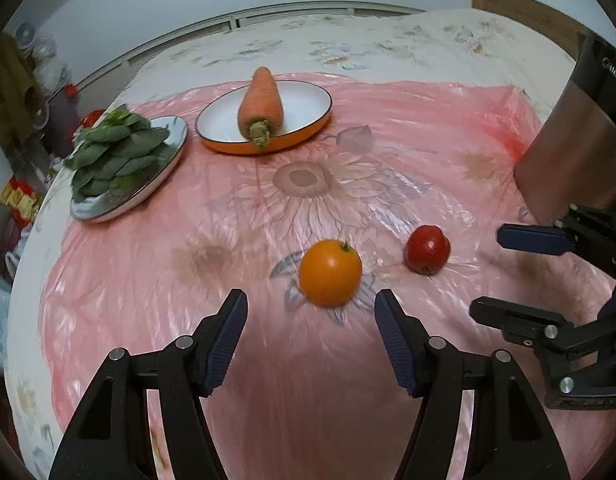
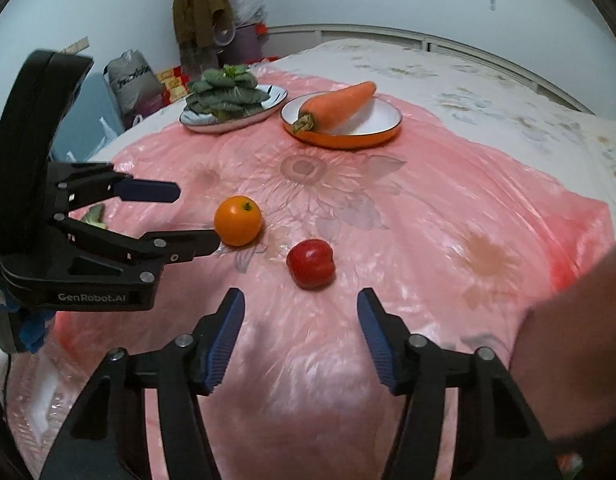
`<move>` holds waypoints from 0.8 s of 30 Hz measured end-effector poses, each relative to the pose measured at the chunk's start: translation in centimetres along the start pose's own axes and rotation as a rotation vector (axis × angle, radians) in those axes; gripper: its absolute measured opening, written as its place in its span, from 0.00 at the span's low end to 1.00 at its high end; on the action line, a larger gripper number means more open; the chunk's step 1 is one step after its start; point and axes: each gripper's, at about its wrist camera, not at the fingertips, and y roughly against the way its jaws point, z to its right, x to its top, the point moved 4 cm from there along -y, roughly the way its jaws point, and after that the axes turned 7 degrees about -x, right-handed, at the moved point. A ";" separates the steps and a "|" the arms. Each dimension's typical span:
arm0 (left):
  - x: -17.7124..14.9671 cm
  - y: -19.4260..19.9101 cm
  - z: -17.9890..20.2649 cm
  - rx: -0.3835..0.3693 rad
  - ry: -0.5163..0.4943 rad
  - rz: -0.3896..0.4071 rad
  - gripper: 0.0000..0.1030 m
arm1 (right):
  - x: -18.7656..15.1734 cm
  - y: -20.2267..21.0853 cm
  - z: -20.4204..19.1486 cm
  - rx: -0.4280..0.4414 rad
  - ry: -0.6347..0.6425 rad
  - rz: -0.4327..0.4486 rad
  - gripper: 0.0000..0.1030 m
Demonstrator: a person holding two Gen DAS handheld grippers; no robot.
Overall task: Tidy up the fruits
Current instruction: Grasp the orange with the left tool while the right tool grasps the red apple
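Two dishes sit beyond both grippers: an orange-rimmed plate (image 1: pixel 227 146) holding a carrot (image 1: pixel 260 104), a metal plate (image 1: pixel 173 148) heaped with greens (image 1: pixel 115 152). On pink plastic sheeting (image 1: pixel 388 128), the orange (image 1: pixel 330 272) lies just ahead of the left gripper (image 1: pixel 311 304), the red fruit (image 2: pixel 311 263) ahead of the right gripper (image 2: pixel 300 303); both jaws gape, empty.

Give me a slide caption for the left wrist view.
Open left gripper nears the orange; red fruit beside it, carrot plated behind.
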 end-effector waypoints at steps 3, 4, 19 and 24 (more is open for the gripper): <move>0.4 -0.7 0.1 -0.005 -0.037 -0.012 0.58 | 0.6 -1.4 0.0 0.007 0.046 -0.010 0.68; 0.5 -0.9 0.1 -0.009 -0.047 -0.016 0.57 | 0.7 -1.6 0.0 0.011 0.058 -0.013 0.65; 0.9 -3.7 0.3 -0.059 -0.094 -0.075 0.40 | 1.5 -5.1 -0.7 0.039 0.155 -0.074 0.34; 0.9 -4.0 0.4 -0.079 -0.083 -0.071 0.33 | 1.4 -5.4 -0.3 0.045 0.124 -0.081 0.26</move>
